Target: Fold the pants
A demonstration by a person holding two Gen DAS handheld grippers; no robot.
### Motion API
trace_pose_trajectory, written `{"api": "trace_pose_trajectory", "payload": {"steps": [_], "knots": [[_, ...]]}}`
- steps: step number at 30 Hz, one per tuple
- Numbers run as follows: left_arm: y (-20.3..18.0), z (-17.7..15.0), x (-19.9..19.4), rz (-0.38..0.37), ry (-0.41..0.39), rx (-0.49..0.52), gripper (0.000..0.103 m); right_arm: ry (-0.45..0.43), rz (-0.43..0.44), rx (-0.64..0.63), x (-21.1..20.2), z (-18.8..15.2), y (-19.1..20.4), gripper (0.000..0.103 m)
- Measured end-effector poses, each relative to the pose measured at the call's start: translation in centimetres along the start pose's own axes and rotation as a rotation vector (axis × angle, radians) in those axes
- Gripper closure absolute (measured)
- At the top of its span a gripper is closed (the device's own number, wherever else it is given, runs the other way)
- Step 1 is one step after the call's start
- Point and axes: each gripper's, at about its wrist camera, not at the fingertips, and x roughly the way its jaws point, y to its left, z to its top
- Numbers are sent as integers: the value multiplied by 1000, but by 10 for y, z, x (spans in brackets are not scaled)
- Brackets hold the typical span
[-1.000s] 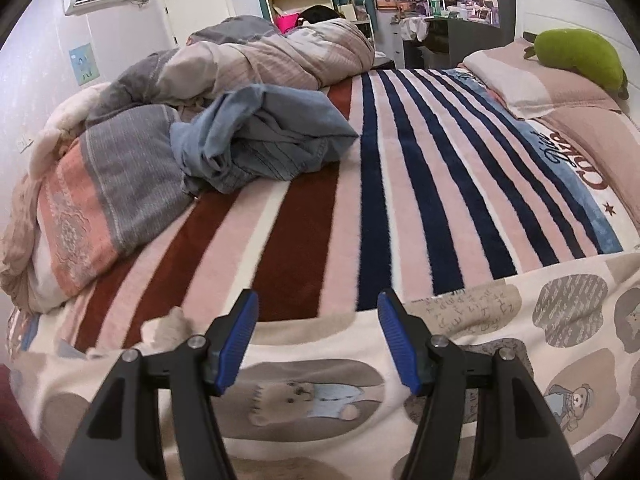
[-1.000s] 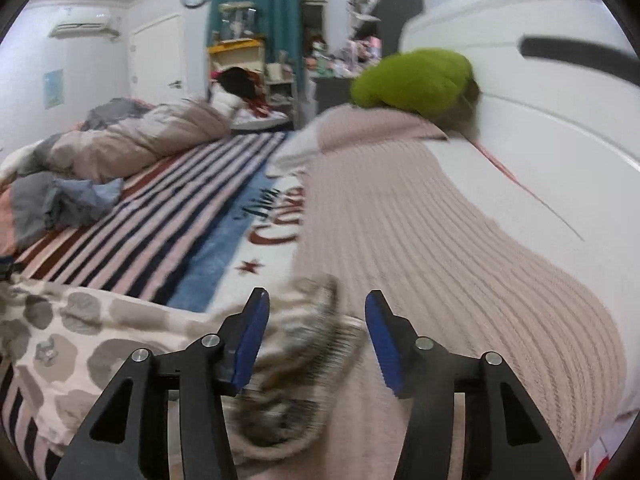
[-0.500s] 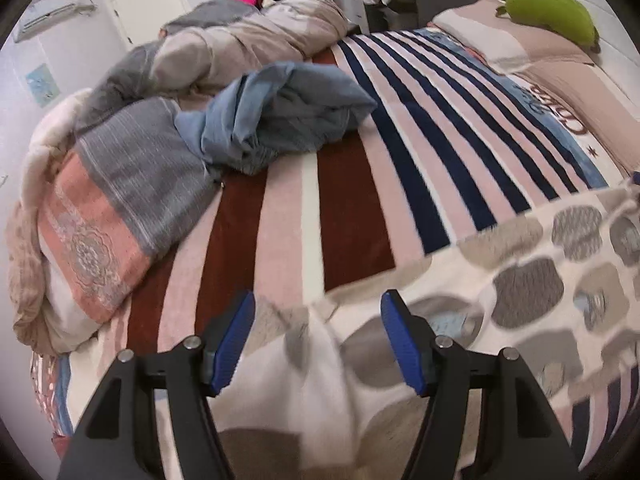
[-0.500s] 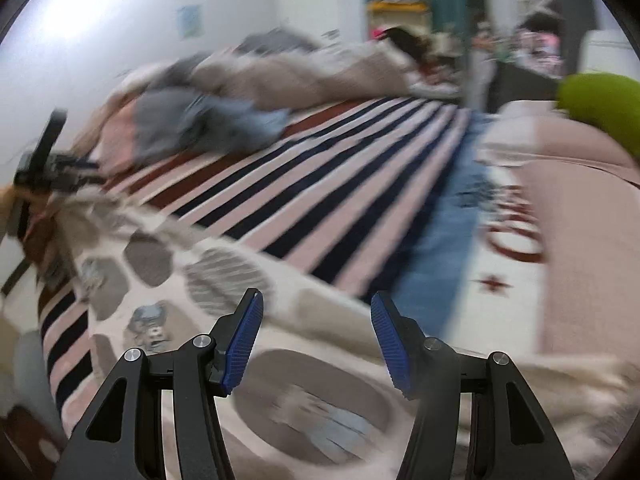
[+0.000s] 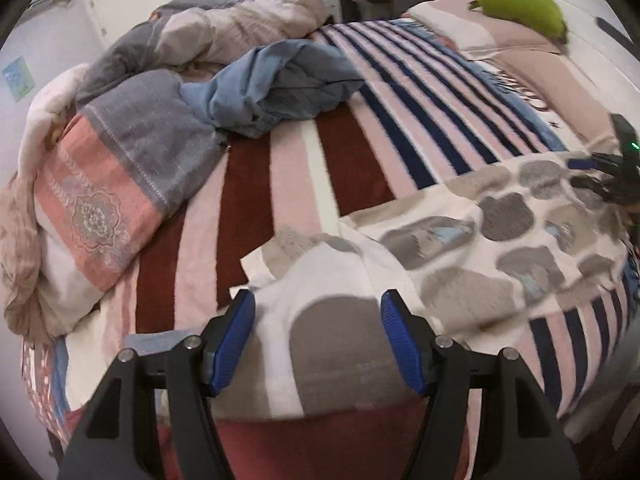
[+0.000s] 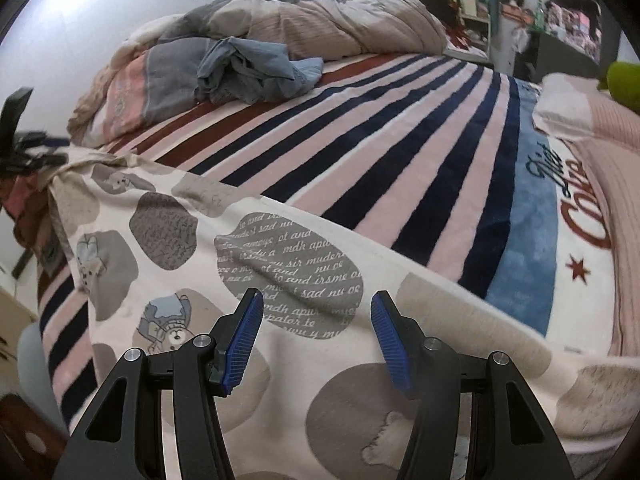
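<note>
Both grippers — left gripper (image 5: 318,338) and right gripper (image 6: 316,336) — have their jaws about half open, holding nothing. The teddy-bear pants (image 6: 280,264) lie spread along the bed's (image 6: 400,128) near edge — no neat fold yet.

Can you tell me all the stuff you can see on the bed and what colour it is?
pants: one, cream with grey patches and little bears, spread across the near edge of the bed.
striped blanket: one, pink, navy and dark red stripes, covering the bed.
blue clothes: one crumpled pile, light blue, far left side of the bed.
quilt: one, grey and beige, bunched along the far edge.
pillow: one, pink and white, at the head of the bed.
green plush toy: one, lime green, on the pillow.
left hand-held gripper: black with blue pads, open over the pants.
right hand-held gripper: black with blue pads, open over the pants.
</note>
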Motion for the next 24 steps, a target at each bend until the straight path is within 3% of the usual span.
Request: {"api": "trace_pose_trajectory", "payload": {"steps": [3,6,11,13,14,15,16,18,24], "knots": [[-15,-5,-15,-41,-40,48,42,1,-3,15,-2,0,4,51],[-34,-9,-15,-73,-24,121,42,-1,-3,21,-4,1,8,51],[-48,-16,0,-36,26,179,42,-7,-4,25,-7,4,13,51],[-45,-17,0,-15,26,164,52,-7,-7,24,-7,4,13,51],[-41,-16,-1,1,29,147,69,-7,-9,22,-8,4,14,51],[-35,-14,-1,-3,33,124,79,-7,-10,22,-8,5,14,51],[-28,-12,-3,-24,30,87,82,-9,-11,24,-9,5,14,51],[-17,-7,-9,-33,10,21,98,-11,-7,29,-10,5,14,51],[13,18,-13,72,-36,-54,100,-22,-1,62,-8,5,7,51]]}}
